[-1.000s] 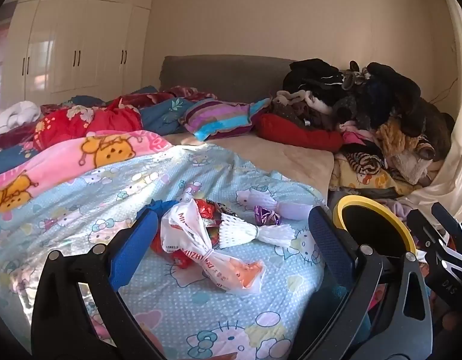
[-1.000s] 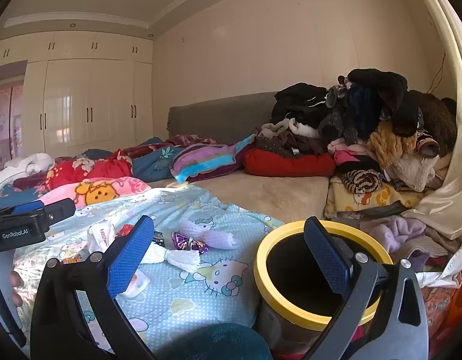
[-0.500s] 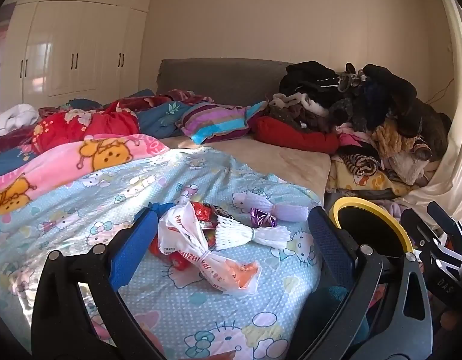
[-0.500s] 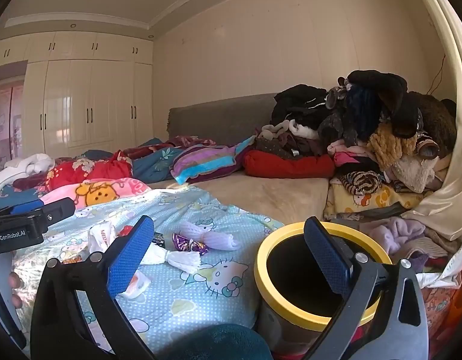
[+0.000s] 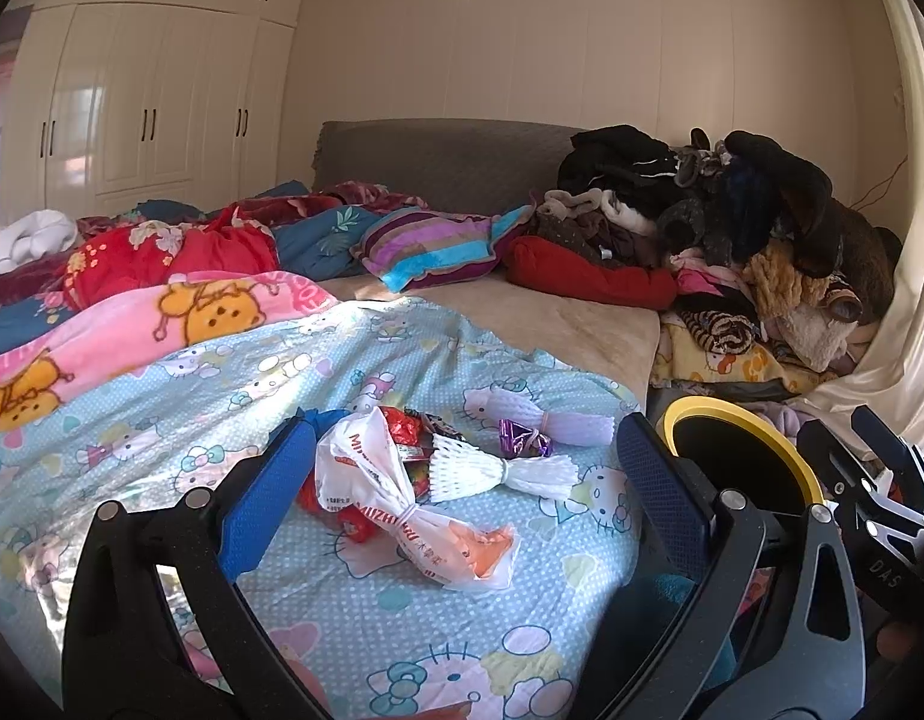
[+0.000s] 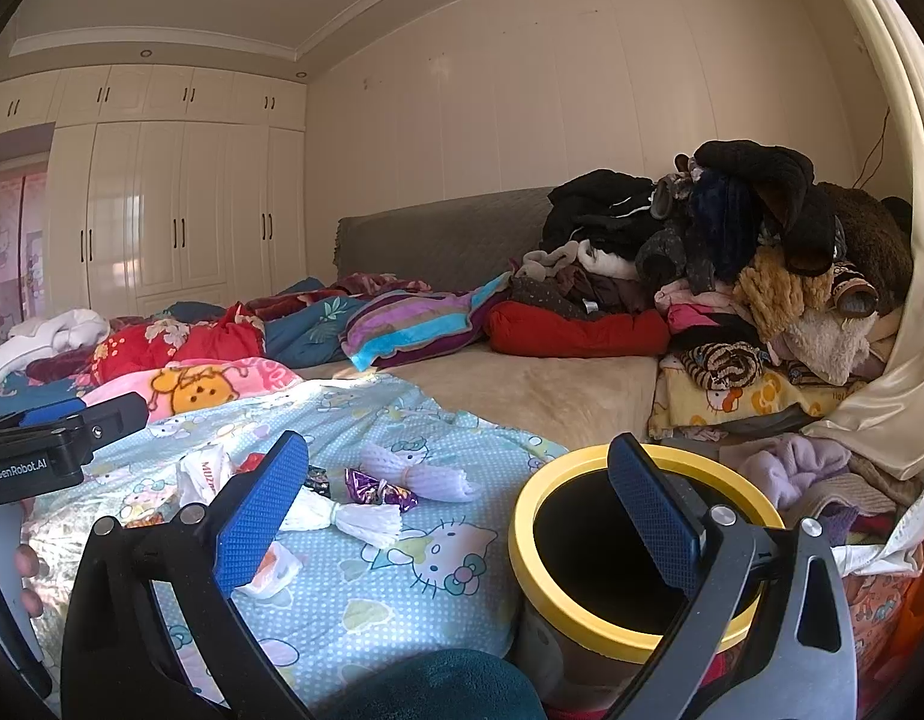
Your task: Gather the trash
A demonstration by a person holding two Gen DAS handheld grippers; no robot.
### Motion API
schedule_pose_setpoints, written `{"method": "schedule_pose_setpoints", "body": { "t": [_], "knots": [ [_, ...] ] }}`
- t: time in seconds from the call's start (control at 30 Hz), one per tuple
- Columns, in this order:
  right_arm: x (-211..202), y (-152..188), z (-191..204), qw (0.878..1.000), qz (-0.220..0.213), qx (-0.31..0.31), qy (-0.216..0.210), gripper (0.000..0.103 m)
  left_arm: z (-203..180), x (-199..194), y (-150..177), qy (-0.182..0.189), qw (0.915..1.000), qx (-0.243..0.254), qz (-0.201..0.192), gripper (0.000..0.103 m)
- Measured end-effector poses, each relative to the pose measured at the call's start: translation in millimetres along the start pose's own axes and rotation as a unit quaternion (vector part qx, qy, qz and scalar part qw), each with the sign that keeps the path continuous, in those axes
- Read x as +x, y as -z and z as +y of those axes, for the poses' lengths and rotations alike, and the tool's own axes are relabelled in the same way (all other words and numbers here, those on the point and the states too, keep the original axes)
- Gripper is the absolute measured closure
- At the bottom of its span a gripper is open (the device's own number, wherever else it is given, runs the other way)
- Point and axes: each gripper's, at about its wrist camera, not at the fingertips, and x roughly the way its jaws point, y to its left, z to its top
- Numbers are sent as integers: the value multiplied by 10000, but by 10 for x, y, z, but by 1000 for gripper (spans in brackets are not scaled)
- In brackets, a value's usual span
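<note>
Trash is lying in a loose cluster on the blue cartoon quilt (image 5: 234, 396), toward the bed's near right edge: a knotted white plastic bag (image 5: 396, 504), a white foam net sleeve (image 5: 498, 471), a lilac foam sleeve (image 5: 552, 417), a purple candy wrapper (image 5: 522, 438) and red wrappers (image 5: 402, 426) tucked behind the bag. A yellow-rimmed bin (image 6: 630, 546) is standing just off that same edge, beside the mattress.

The left gripper (image 5: 456, 492) is hovering over the pile with its blue pads spread wide and nothing between them; the bag is sitting almost centred in the gap. The right gripper (image 6: 456, 504) is also gaping wide and empty, its right pad framed over the bin's mouth.

Judging from this, the pickup is only being lined up. Doing it well likely means lowering the left gripper straight down and closing on the bag at its knotted waist, where the plastic is bunched and will not slip, while avoiding pinching the quilt beneath.

Compared with half a second earlier, the left view is sitting slightly higher and tilted back, showing more wall; the trash is lying unmoved, and the right view is practically unchanged.
</note>
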Motion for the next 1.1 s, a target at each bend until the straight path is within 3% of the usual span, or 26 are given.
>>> {"method": "schedule_pose_setpoints", "body": {
  "t": [0.83, 1.1],
  "knots": [
    [-5, -41, 0, 10000, 11, 26, -48, 6, 8, -4, 17, 12, 10000, 0, -11, 11],
    [63, 7, 55, 9990, 157, -33, -424, 6, 86, 41, 2, 50, 9999, -123, 52, 11]
  ]
}}
